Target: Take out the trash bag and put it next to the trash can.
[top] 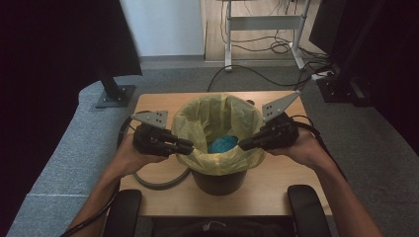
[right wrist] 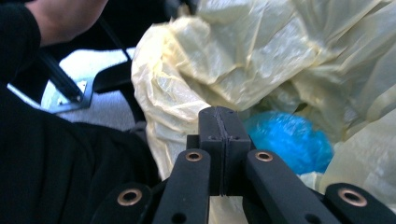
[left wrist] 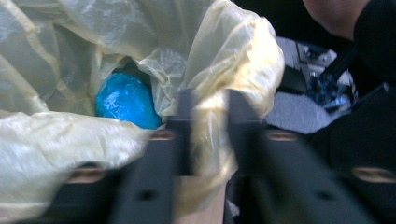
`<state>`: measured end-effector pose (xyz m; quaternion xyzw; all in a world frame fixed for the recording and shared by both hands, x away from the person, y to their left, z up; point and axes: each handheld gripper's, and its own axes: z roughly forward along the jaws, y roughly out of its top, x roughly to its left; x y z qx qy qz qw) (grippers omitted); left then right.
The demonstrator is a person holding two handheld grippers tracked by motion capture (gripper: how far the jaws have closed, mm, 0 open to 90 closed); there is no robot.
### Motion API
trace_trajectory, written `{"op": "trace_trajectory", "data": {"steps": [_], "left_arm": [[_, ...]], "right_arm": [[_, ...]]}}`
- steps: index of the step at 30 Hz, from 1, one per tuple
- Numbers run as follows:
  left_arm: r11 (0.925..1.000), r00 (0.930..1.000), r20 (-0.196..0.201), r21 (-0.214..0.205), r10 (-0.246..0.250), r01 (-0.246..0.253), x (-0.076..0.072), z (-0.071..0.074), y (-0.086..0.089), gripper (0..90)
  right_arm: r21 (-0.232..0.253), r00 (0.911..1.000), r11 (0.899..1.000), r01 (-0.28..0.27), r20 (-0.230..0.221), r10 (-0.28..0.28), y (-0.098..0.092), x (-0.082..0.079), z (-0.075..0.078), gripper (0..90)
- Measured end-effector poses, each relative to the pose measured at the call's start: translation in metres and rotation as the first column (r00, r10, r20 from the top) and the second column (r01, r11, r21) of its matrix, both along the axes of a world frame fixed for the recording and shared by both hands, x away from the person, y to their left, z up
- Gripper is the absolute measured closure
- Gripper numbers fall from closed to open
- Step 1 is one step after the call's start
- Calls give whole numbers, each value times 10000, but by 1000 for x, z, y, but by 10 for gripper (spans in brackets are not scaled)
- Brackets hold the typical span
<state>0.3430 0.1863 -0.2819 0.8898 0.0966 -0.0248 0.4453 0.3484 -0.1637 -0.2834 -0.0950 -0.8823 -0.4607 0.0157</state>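
High view: left tool (top: 187, 146) clamps the yellow bag (top: 217, 116) rim at nine o'clock, right tool (top: 244, 144) pinches it shut at three, blue bundle (top: 222, 144) inside.

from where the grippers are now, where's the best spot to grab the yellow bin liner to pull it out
Grip the yellow bin liner by its folded-over rim, one gripper from each side. The film bunches loosely over the edge of the black bin there, giving thin folds to pinch. The blue bundle lies deep inside, so lifting the rim should probably carry it.
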Motion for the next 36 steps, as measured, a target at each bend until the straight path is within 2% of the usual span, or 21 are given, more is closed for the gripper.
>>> {"op": "trace_trajectory", "data": {"steps": [1, 3, 4, 7, 8, 10, 12, 14, 15, 17, 19, 21, 24, 27, 29, 33, 34, 36], "left_arm": [[9999, 10000, -52, -147, 47, -48, 0, 1, -1, 594], [9992, 9991, -389, -381, -161, 147, 0, 3, -6, 474], [9994, 9991, -369, -294, -210, 199, -1, 3, -9, 421], [9983, 9987, -256, 363, -446, 455, -4, 0, -20, 393], [9977, 9982, -316, 444, -505, 519, -4, -1, -22, 398], [9962, 9980, -244, 644, -575, 590, -6, -2, -26, 468], [9941, 9971, -285, 794, -712, 733, -7, -3, -28, 618], [9932, 9954, -377, 741, -877, 903, -8, -1, -28, 735], [9946, 9972, -148, 722, -736, 745, -10, 1, -28, 804], [9967, 9986, -161, 619, -511, 520, -10, 5, -25, 875], [9984, 9996, -107, 506, -245, 250, -8, 9, -22, 887], [9997, 9998, -129, 204, 152, -149, -4, 13, -16, 887], [9971, 9970, -63, -20, 767, -767, 3, 19, -6, 888], [9887, 9887, 331, 294, 1462, -1472, 9, 21, -2, 888], [9844, 9846, 247, 282, 1728, -1735, 17, 20, 1, 888], [9745, 9757, 379, 551, 2156, -2175, 29, 17, 3, 888], [9699, 9717, 440, 655, 2321, -2346, 33, 16, 3, 889], [9658, 9676, 414, 637, 2492, -2515, 38, 15, 4, 889]], "right_arm": [[64, 10000, 9999, 87, 23, -87, 0, 1, 1, 893], [170, 9997, 9996, 226, 69, -227, 0, 5, 3, 894], [217, 9995, 9993, 306, 107, -308, 1, 6, 4, 894], [211, 9988, 9987, 474, 138, -477, 3, 10, 5, 894], [221, 9984, 9983, 546, 165, -550, 4, 11, 5, 894], [268, 9977, 9976, 636, 200, -642, 4, 13, 5, 895], [372, 9973, 9969, 689, 229, -698, 5, 14, 7, 895], [420, 9969, 9966, 711, 307, -724, 5, 13, 8, 894], [448, 9967, 9965, 710, 351, -726, 4, 13, 9, 894], [538, 9967, 9960, 709, 367, -730, 3, 12, 11, 894], [638, 9962, 9953, 734, 415, -761, 1, 11, 12, 894], [721, 9961, 9946, 743, 424, -775, 0, 11, 13, 893], [792, 9942, 9930, 879, 551, -923, -2, 12, 14, 893], [767, 9915, 9908, 1115, 592, -1162, -1, 16, 13, 893], [732, 9893, 9892, 1271, 626, -1317, 0, 20, 11, 892], [501, 9855, 9877, 1480, 761, -1515, 4, 27, 7, 878], [441, 9841, 9866, 1568, 774, -1598, 4, 29, 6, 854], [377, 9809, 9832, 1784, 725, -1808, 3, 33, 3, 739]]}}
